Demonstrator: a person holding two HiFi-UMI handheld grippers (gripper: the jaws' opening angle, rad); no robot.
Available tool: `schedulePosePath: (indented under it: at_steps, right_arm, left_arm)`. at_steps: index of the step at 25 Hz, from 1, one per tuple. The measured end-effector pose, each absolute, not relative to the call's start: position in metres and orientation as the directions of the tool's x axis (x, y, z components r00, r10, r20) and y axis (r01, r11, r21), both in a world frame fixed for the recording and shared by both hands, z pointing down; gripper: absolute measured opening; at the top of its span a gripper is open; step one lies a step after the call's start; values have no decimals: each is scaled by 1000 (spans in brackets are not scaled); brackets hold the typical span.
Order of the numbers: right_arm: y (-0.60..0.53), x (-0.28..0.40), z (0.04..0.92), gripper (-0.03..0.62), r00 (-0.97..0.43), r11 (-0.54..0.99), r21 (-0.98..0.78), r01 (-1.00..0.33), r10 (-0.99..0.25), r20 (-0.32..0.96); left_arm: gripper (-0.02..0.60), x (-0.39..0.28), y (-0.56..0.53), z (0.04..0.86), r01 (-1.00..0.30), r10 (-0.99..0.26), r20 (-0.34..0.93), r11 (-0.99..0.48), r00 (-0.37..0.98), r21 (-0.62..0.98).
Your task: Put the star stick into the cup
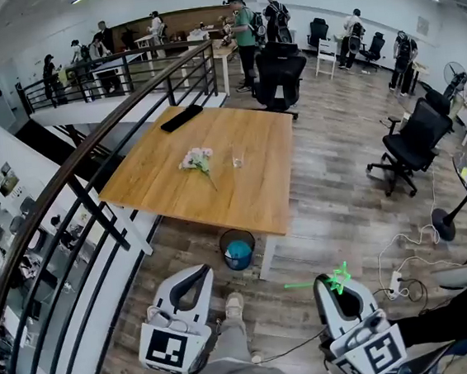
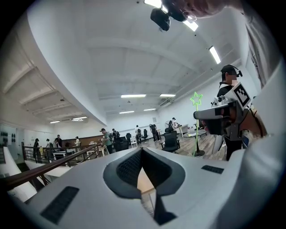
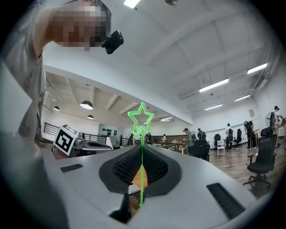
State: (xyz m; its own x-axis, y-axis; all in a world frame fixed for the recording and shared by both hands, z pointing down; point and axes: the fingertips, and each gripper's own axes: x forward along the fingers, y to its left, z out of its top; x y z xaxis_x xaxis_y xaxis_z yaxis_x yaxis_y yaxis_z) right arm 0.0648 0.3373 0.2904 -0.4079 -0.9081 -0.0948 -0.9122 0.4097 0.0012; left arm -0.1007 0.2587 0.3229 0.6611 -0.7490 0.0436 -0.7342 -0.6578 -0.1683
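Right gripper view, closest to hand: the right gripper (image 3: 142, 150) has its jaws clenched on the stem of the green star stick (image 3: 142, 174). The star head stands well above the tips and a short tail hangs below. The stem is very thin against those ribbed pads, so I'd worry about it swivelling or sliding out if the wrist tips on the way over.

Just beside it, the left gripper (image 2: 142, 151) has its jaws pressed together on nothing, so it is no help unless it opens to steady something.

Underfoot, in the head view, loose cables (image 1: 406, 247) trail across the wood floor to the right. A blue bin (image 1: 238, 250) sits under the near edge of the tabletop (image 1: 251, 197). Both could catch a foot, because the person is standing well apart from the table.

Further out, the cup (image 1: 237, 158) stands near the middle of the tabletop, small and clear, with a sprig of flowers (image 1: 197, 158) near its left side. Clear glass is hard to judge from above, so the tail may strike the rim or miss the mouth. A nudge could tip such a light cup. Once let go, the long stick with its star on top may lean and pull the cup over.
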Motion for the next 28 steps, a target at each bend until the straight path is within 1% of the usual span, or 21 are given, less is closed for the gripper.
schedulePosePath:
  at_steps: [6, 13, 20, 24, 28]
  right_arm:
    - [315, 75, 303, 32, -397, 399, -7, -917, -914, -82]
    - [260, 91, 316, 32, -383, 383, -7, -924, -923, -50]
    - [169, 105, 333, 32, -371, 371, -19, -929, -929, 2]
    - [109, 109, 329, 32, -386, 384, -79, -920, -922, 10]
    - [41, 110, 322, 32, -379, 377, -75, -923, -925, 21]
  left_arm:
    - [15, -90, 235, 330, -727, -742, 44, -665, 669, -170]
    - [15, -71, 183, 345, -713, -725, 55, -686, 686, -145]
    - [15, -55, 97, 362, -693, -703, 88, -711, 706, -122]
    - [15, -46, 39, 364, -686, -694, 95, -720, 714, -103]
    - [15, -43, -25, 361, -682, -690, 98, -723, 717, -109]
